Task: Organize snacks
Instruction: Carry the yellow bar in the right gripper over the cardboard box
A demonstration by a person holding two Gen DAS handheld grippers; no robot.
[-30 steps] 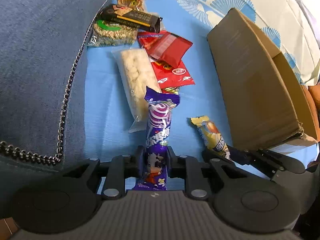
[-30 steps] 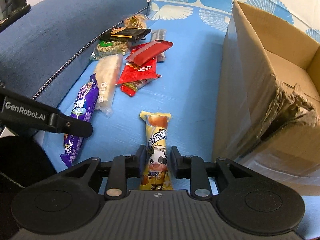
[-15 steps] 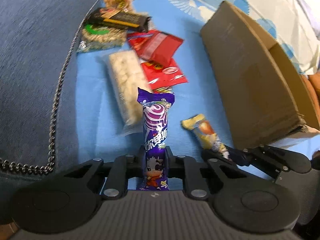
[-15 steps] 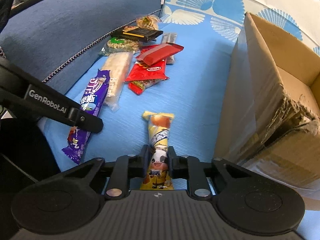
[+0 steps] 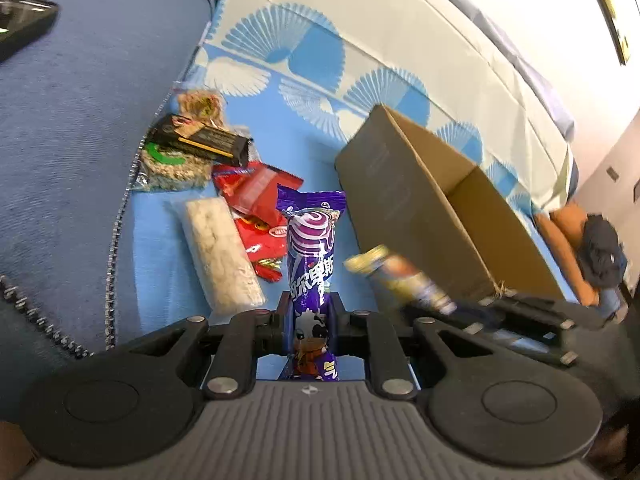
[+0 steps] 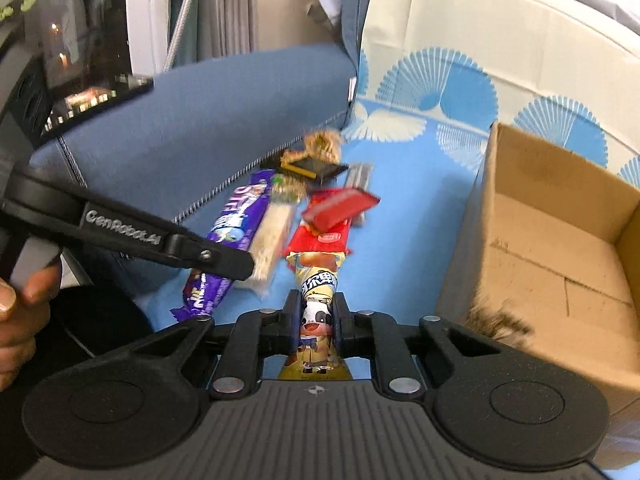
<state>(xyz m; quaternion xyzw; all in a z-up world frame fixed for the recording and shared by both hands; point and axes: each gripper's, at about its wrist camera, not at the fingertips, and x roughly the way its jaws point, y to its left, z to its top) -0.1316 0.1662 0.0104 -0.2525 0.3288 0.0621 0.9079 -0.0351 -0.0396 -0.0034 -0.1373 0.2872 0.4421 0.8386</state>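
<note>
Snacks lie in a loose heap along the upper left of both wrist views, pushed against the dark blue cushion whose stitched edge keeps them from sliding off the light blue patterned sheet. In the left wrist view a black bar rests across a green-labelled grain packet, with red wrappers just right of them and a long pale rice-puff pack lying lengthwise below. At the centre bottom, the left gripper is clenched on the lower end of the purple wafer packet, which stands up from the jaws, seemingly pinched near its tail so that the length stays free to drop into a container. Right of it, blurred, the yellow packet juts from the other tool. The cardboard box sits open-topped at the right, close beside the pile, probably as the place the snacks are to go. In the right wrist view a hand at the far left grips the left tool's handle, and the purple packet shows slanting under its arm. At the centre bottom the right gripper is clamped on the yellow cow-printed packet in the same tail-end hold, and the box's open interior lies at the right, near enough for a short carry.
</note>
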